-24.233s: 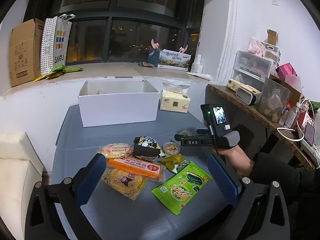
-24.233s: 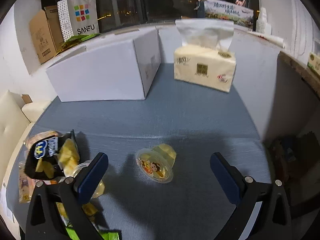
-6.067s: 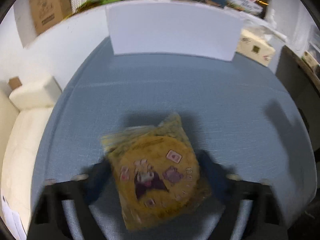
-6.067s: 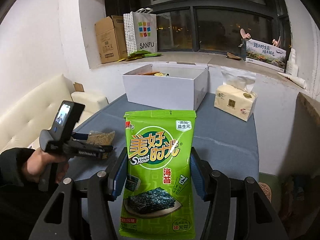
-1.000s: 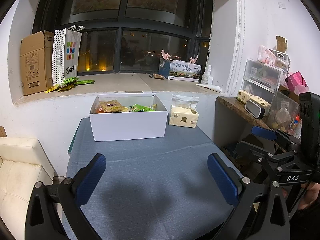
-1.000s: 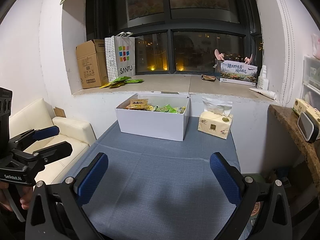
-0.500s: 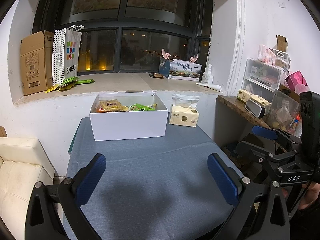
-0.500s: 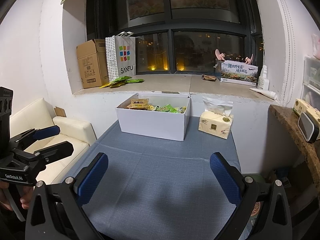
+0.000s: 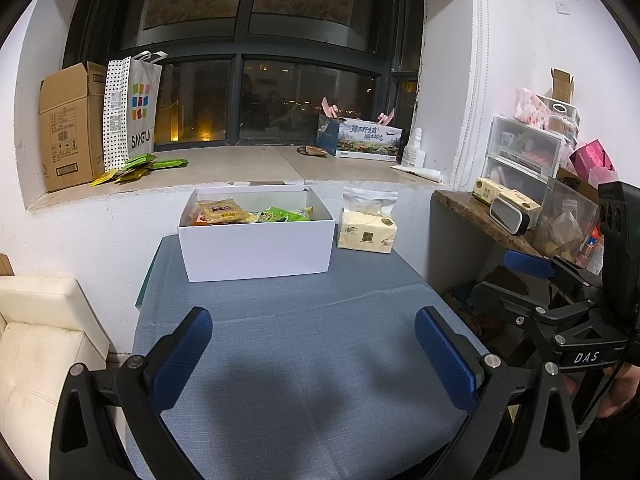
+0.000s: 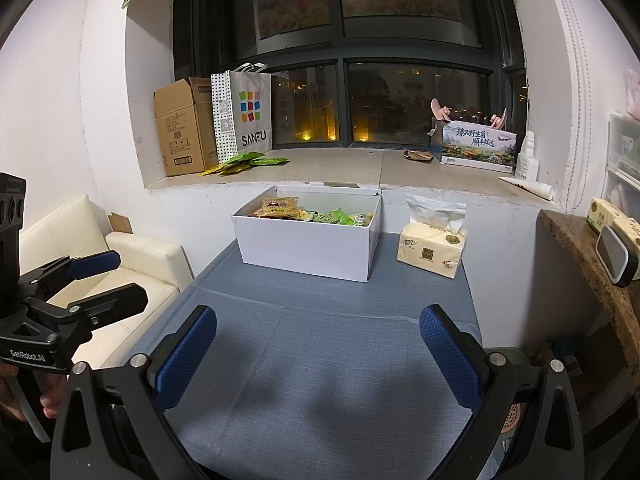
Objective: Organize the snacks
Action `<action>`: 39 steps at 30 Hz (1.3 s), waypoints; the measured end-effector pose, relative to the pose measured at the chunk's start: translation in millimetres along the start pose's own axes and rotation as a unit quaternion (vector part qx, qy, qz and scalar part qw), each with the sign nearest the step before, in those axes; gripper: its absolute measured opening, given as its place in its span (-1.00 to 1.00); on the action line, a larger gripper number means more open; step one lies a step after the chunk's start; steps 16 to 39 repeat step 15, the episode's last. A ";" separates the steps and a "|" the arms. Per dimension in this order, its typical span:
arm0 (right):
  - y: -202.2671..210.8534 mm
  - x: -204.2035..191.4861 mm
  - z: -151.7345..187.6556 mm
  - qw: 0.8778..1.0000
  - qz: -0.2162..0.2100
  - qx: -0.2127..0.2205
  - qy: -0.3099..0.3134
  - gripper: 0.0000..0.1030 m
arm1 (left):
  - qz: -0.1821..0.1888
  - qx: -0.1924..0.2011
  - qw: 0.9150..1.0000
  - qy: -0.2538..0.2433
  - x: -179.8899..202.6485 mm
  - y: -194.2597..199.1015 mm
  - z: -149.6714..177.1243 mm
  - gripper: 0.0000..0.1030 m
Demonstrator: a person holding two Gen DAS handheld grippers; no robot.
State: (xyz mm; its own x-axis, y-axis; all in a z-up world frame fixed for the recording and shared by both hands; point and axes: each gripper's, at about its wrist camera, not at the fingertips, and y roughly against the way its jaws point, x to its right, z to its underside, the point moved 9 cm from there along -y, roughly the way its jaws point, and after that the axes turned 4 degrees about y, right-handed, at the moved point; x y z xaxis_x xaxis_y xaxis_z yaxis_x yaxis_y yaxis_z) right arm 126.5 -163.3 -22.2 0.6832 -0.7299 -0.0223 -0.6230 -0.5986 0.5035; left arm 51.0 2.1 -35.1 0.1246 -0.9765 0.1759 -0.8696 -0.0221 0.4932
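Observation:
A white box (image 9: 256,250) stands at the far end of the blue table (image 9: 304,344), holding several snack packs, among them a yellow pack (image 9: 220,212) and a green pack (image 9: 282,215). It also shows in the right wrist view (image 10: 308,248), with the snacks (image 10: 312,212) inside. My left gripper (image 9: 312,354) is open and empty, held over the table's near part. My right gripper (image 10: 318,356) is open and empty too. Each shows in the other's view, the right gripper (image 9: 516,280) at the right and the left gripper (image 10: 108,280) at the left.
A tissue pack (image 9: 366,232) sits right of the box. The window sill holds a cardboard box (image 9: 68,128), a SANFU bag (image 9: 132,116) and green packets (image 9: 138,168). A white sofa (image 10: 100,256) stands left of the table, cluttered shelves (image 9: 532,184) right.
Since six seconds ago both grippers let go of their snack packs and pulled back from the table. In the last second nothing has visibly moved.

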 end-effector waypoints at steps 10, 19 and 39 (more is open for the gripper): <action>0.1 -0.5 0.2 1.000 0.001 0.000 0.000 1.00 | 0.003 0.000 1.000 0.000 -0.3 -0.4 -1.1 1.00; 0.7 -1.4 0.0 1.000 0.000 0.000 0.001 1.00 | 0.008 0.000 1.000 0.000 -0.2 0.2 -2.5 1.00; 0.7 -1.4 0.0 1.000 0.000 0.000 0.001 1.00 | 0.008 0.000 1.000 0.000 -0.2 0.2 -2.5 1.00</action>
